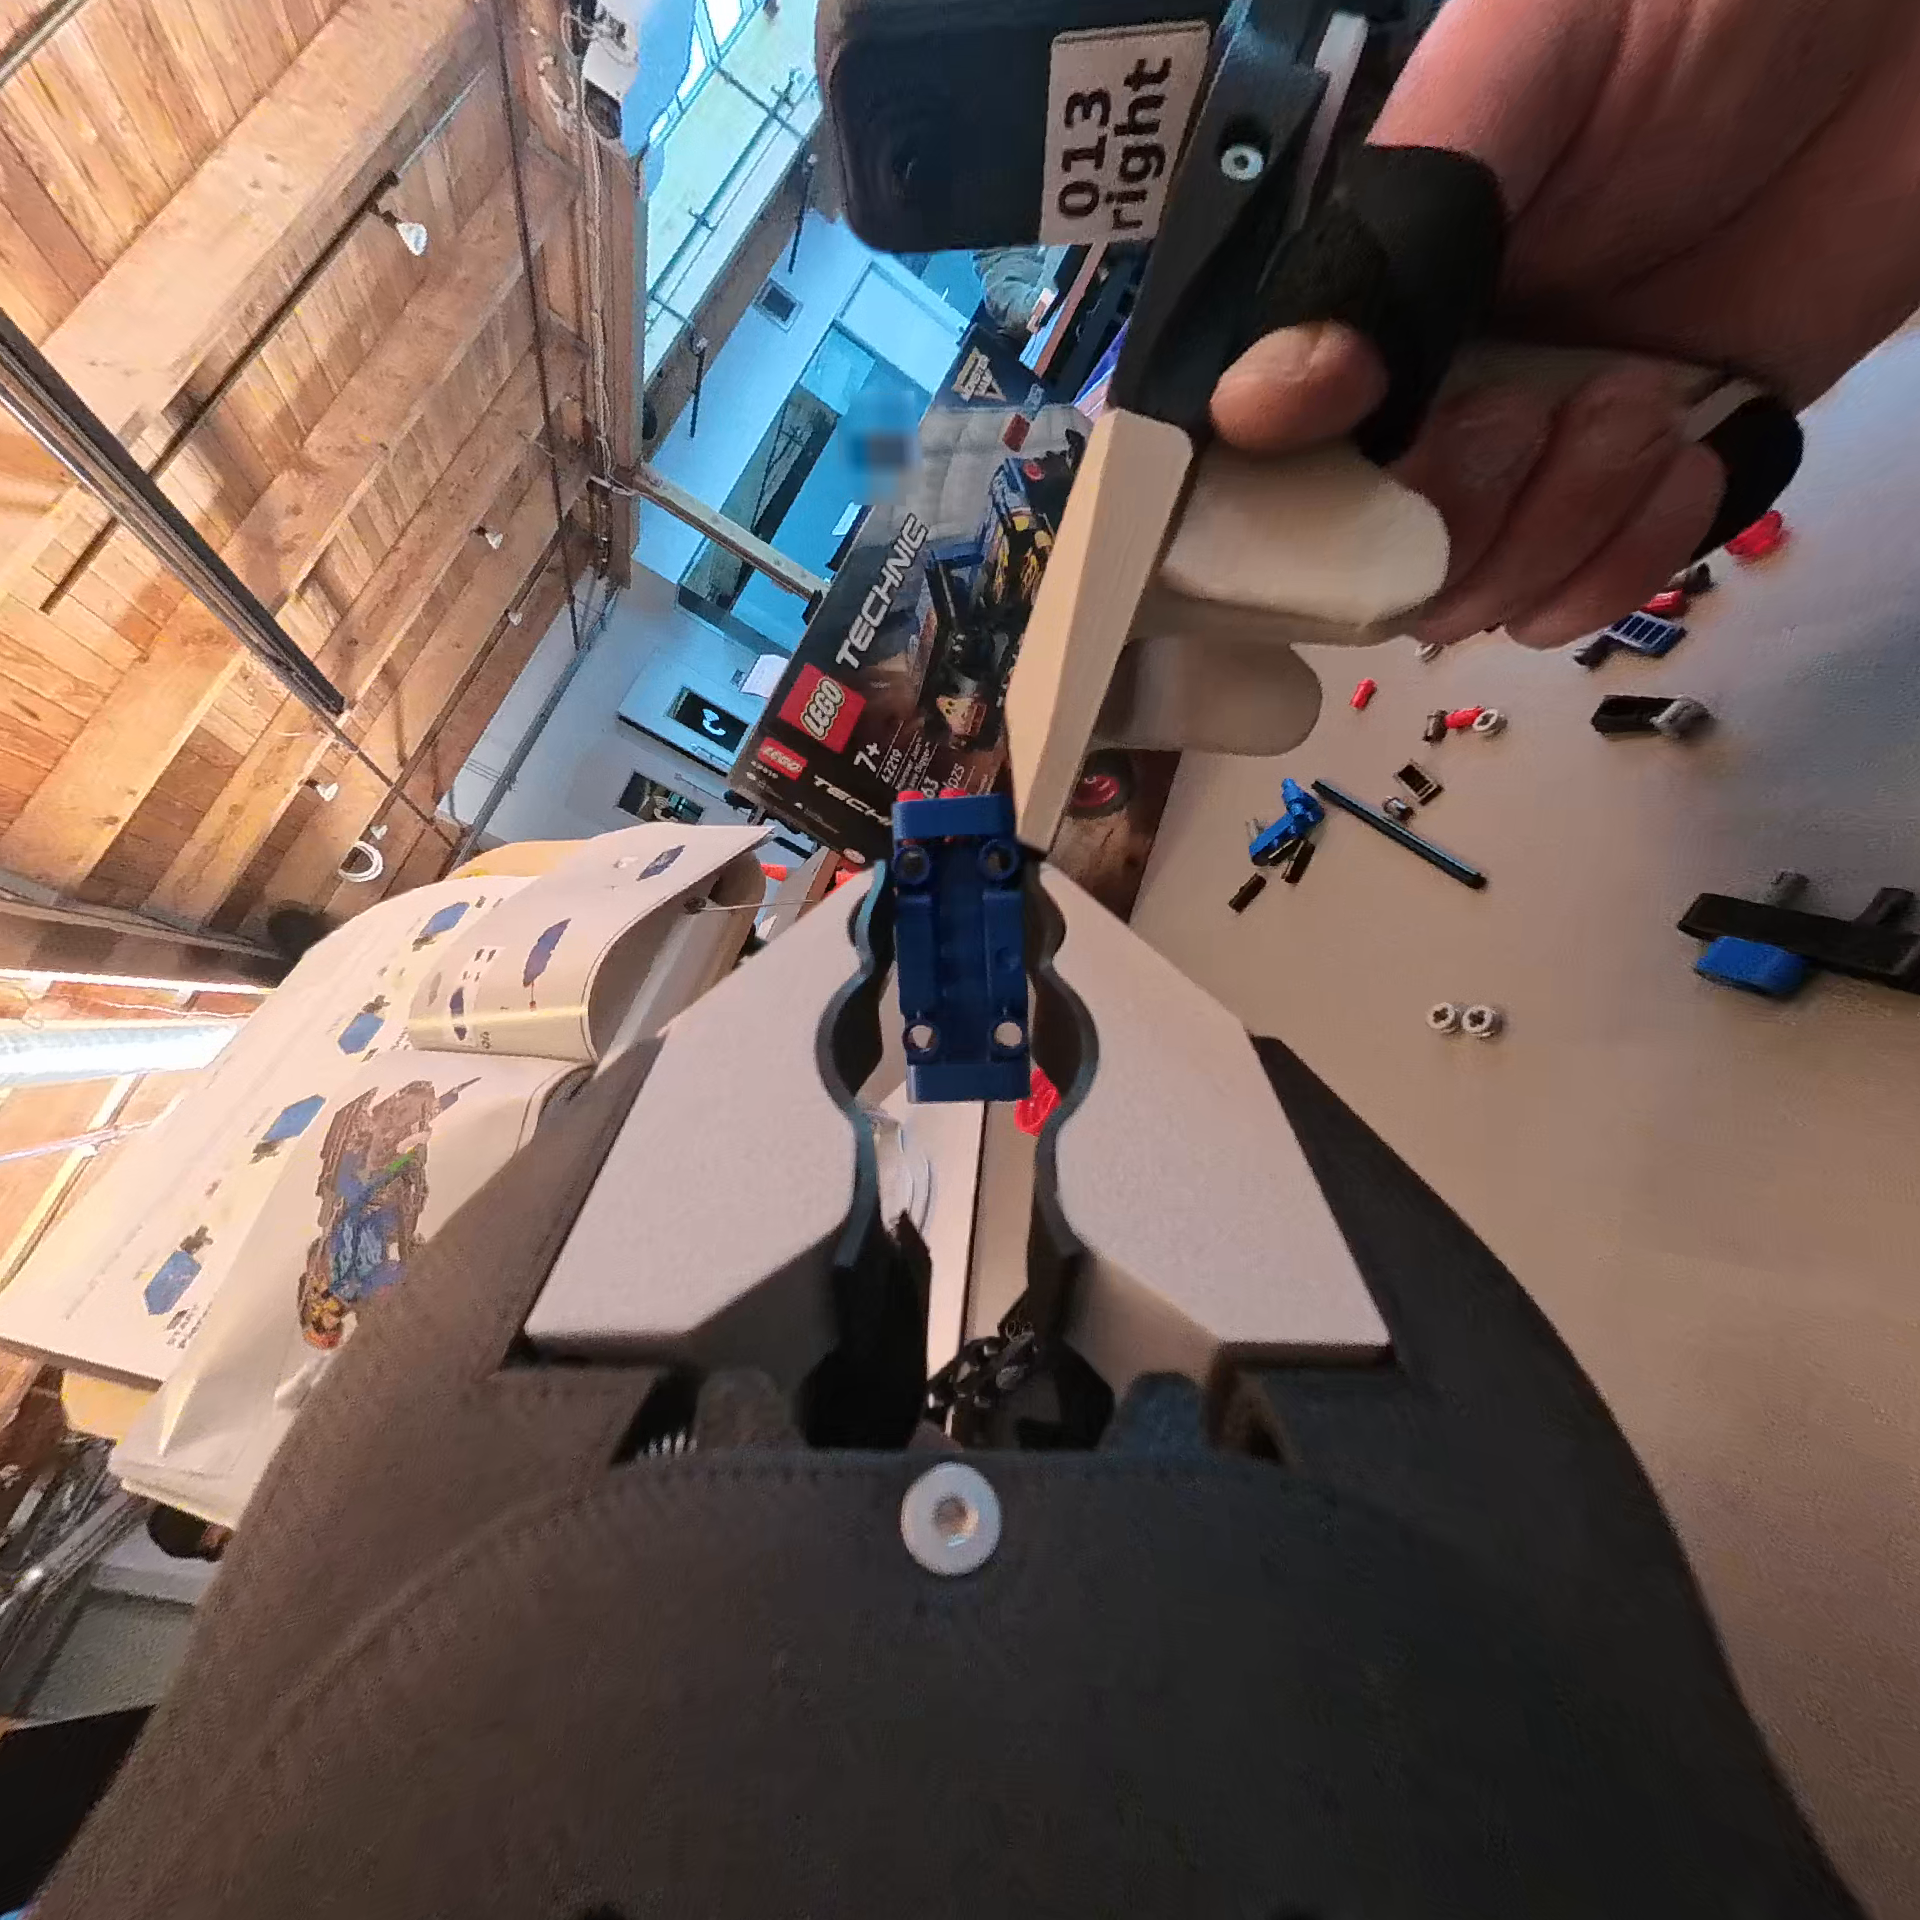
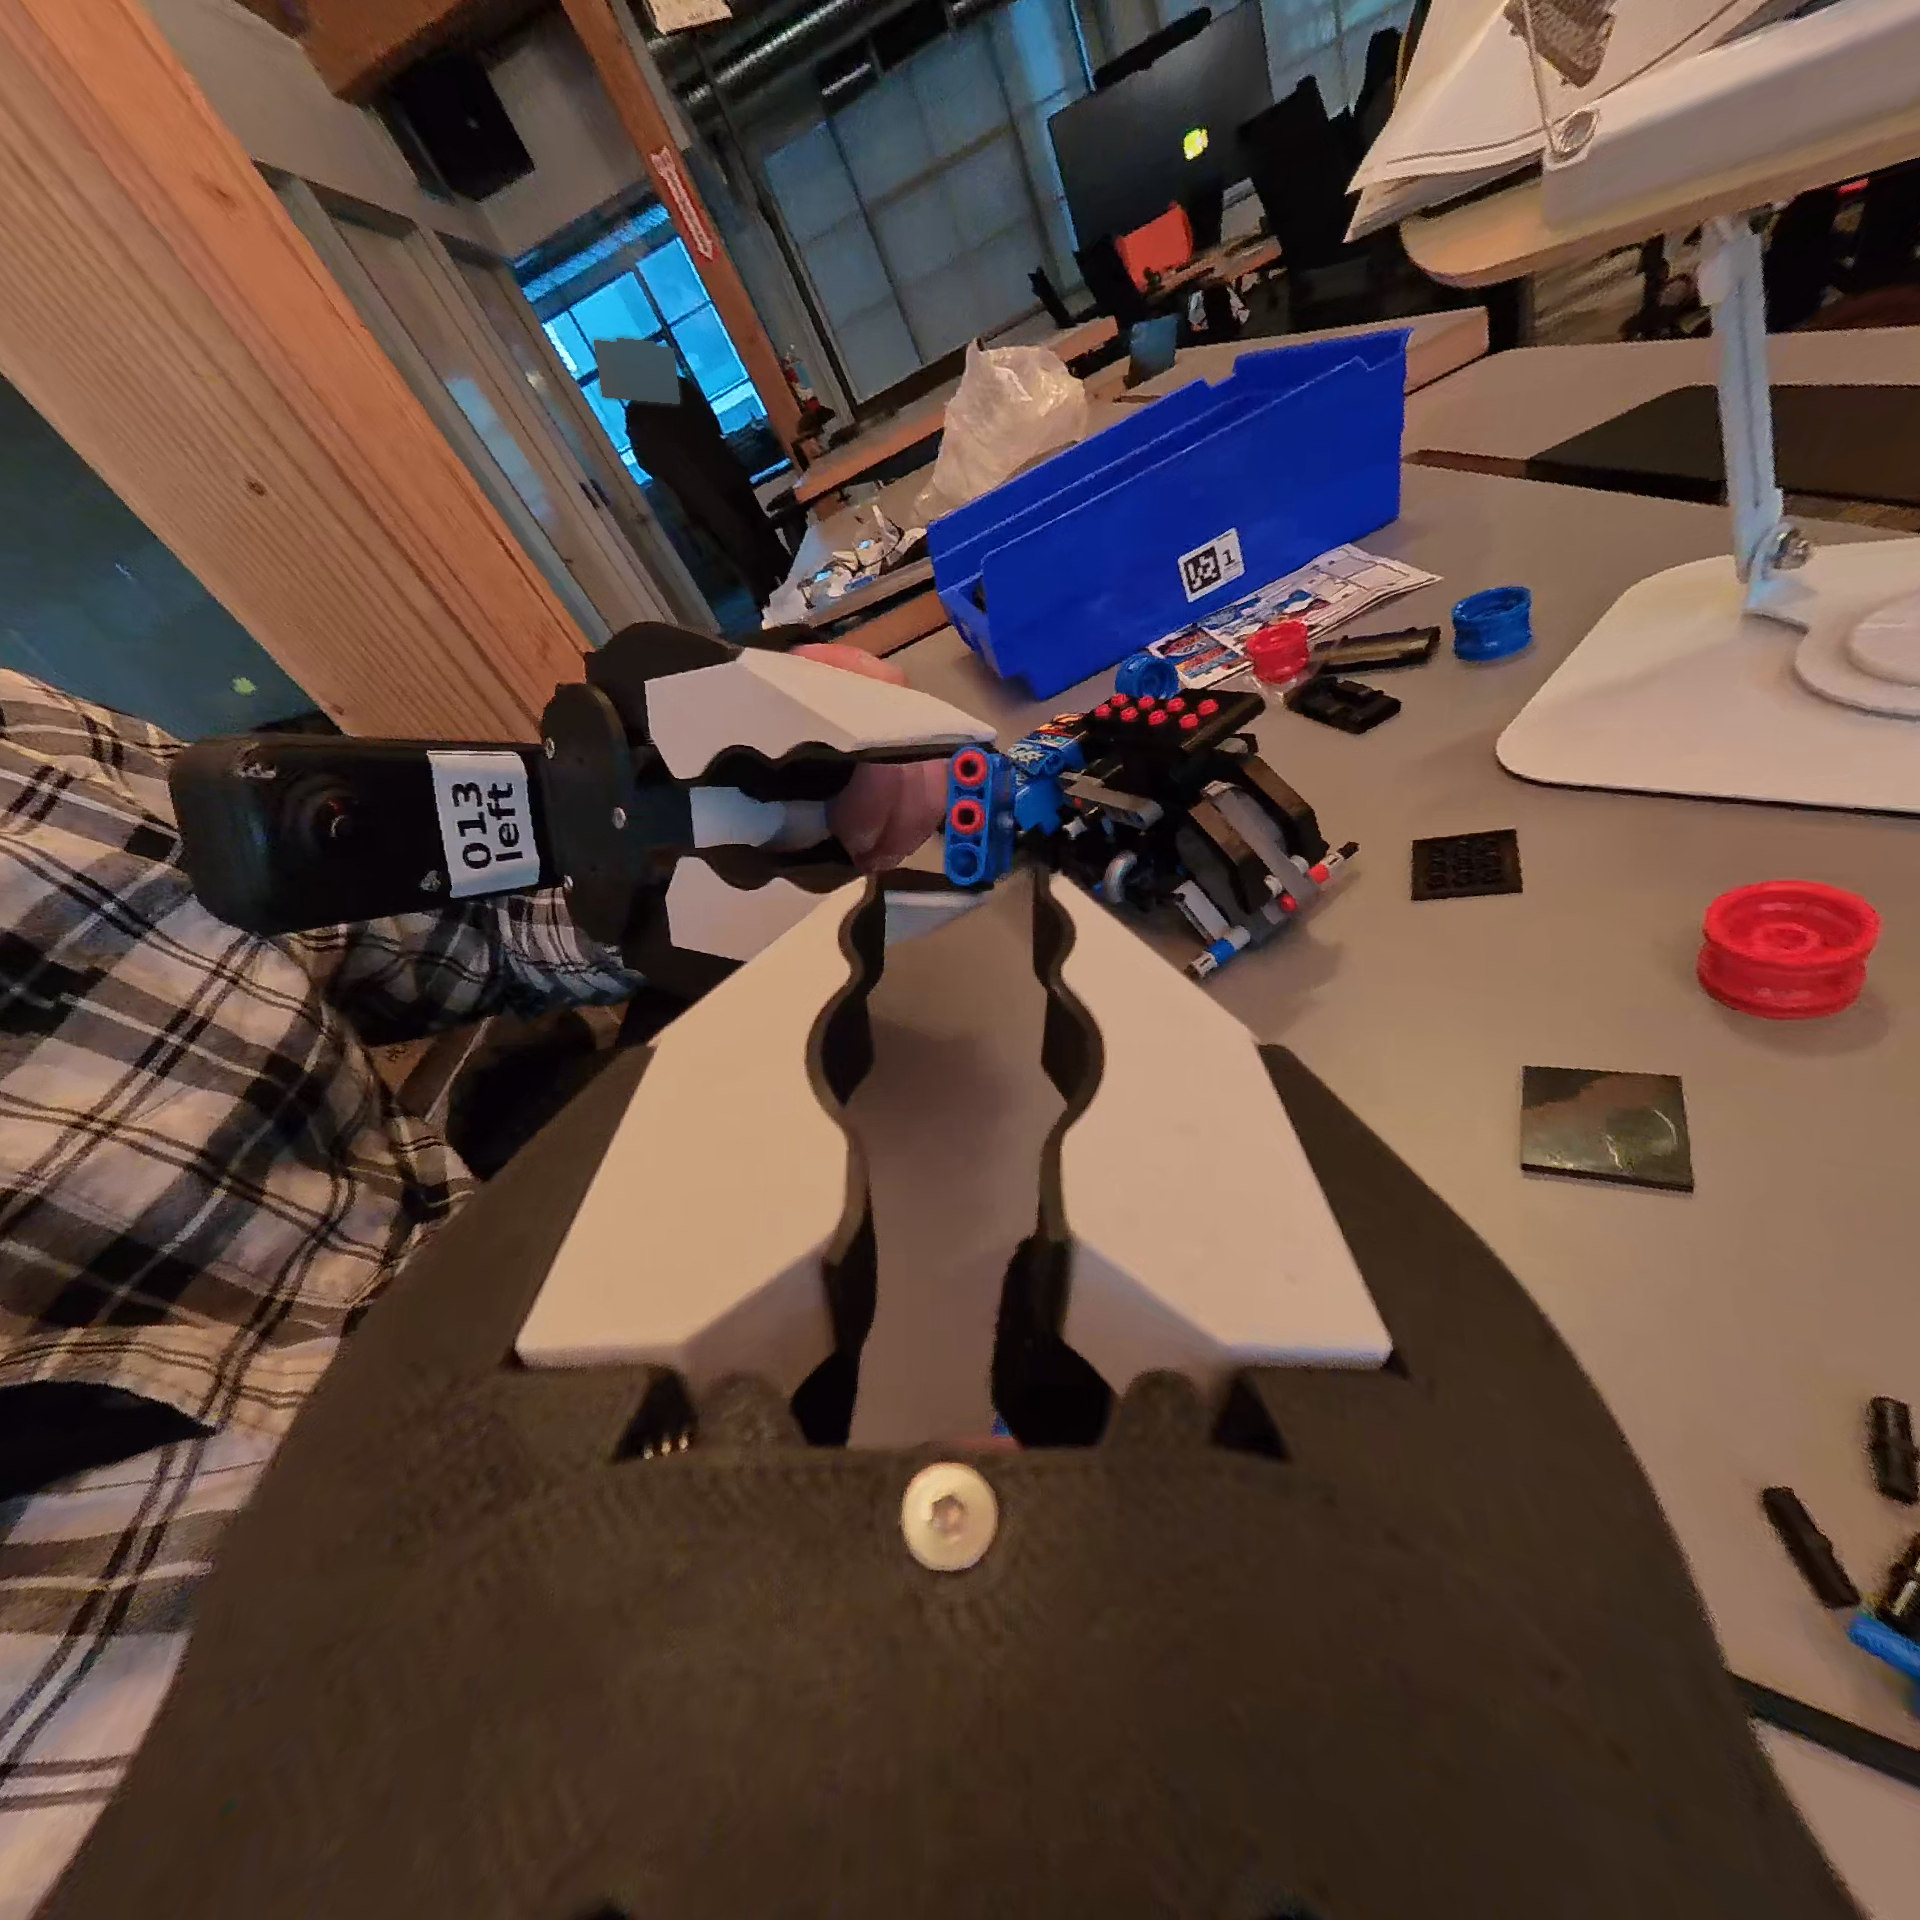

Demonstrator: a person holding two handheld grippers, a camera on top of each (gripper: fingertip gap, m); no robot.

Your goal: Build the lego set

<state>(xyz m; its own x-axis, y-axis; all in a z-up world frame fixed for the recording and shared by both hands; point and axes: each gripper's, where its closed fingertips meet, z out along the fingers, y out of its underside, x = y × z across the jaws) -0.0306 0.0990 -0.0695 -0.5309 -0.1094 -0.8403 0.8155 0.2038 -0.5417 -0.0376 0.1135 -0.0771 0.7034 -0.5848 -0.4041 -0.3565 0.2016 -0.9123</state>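
My left gripper (image 1: 956,883) is shut on a blue lego piece (image 1: 961,956) with red pins and holds it up off the grey table (image 1: 1558,1247). My right gripper (image 1: 1039,821), held by a hand, comes in from the upper right, its fingertip at the piece's top right corner. In the right wrist view my right gripper (image 2: 954,883) is open, its tips either side of the blue piece's (image 2: 977,831) lower end. The left gripper (image 2: 966,810) reaches in from the left. A partly built black and blue vehicle (image 2: 1174,810) lies on the table behind.
An open instruction booklet (image 1: 364,1039) on a white stand (image 2: 1714,707) and the set's box (image 1: 894,665) are at the back. A blue bin (image 2: 1174,520), red wheel hub (image 2: 1787,945), blue hub (image 2: 1491,621), black plate (image 2: 1465,862) and loose small parts (image 1: 1351,831) lie around. The grippers are tip to tip, or close to it.
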